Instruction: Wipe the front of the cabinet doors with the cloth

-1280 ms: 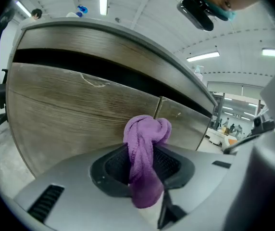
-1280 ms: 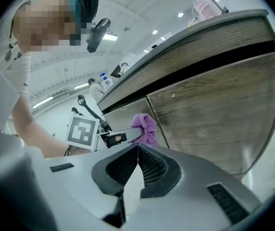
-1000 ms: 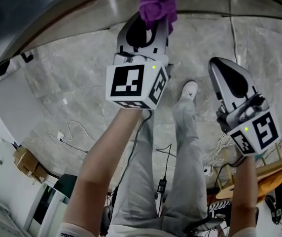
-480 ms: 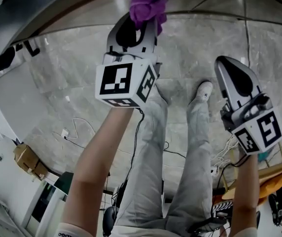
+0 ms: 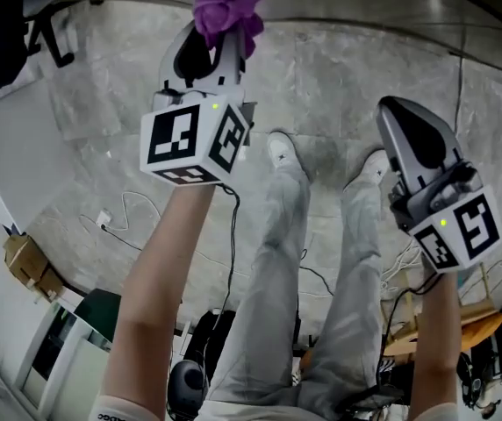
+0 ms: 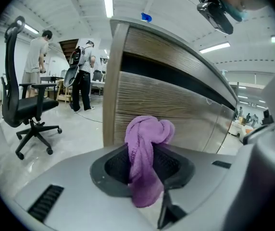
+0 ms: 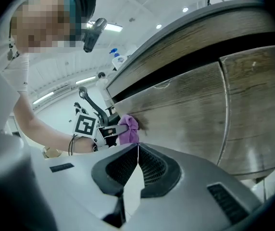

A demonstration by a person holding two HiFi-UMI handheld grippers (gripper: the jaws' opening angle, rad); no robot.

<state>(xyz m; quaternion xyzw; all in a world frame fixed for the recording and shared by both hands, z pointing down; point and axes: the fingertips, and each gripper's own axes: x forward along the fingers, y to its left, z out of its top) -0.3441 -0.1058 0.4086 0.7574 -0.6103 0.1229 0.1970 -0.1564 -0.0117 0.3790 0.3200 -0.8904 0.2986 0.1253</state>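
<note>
A purple cloth (image 5: 225,10) is bunched between the jaws of my left gripper (image 5: 209,38), which is shut on it. In the left gripper view the cloth (image 6: 146,146) is held close to the wood-grain cabinet door (image 6: 176,107), near the door's left edge; I cannot tell whether they touch. The right gripper view shows the cloth (image 7: 129,128) pressed at the cabinet front (image 7: 190,109), with the left gripper's marker cube (image 7: 85,125) behind it. My right gripper (image 5: 407,130) hangs apart to the right, shut and empty (image 7: 137,147).
A black office chair (image 6: 27,105) stands on the floor left of the cabinet, and two people (image 6: 82,71) stand further back. Below me are the person's legs (image 5: 277,261), floor cables (image 5: 124,222) and a cardboard box (image 5: 27,266). A bottle (image 7: 116,57) stands on the cabinet top.
My left gripper has slid to the left along the cabinet front with the cloth in it. The right gripper has stayed almost where it was.
</note>
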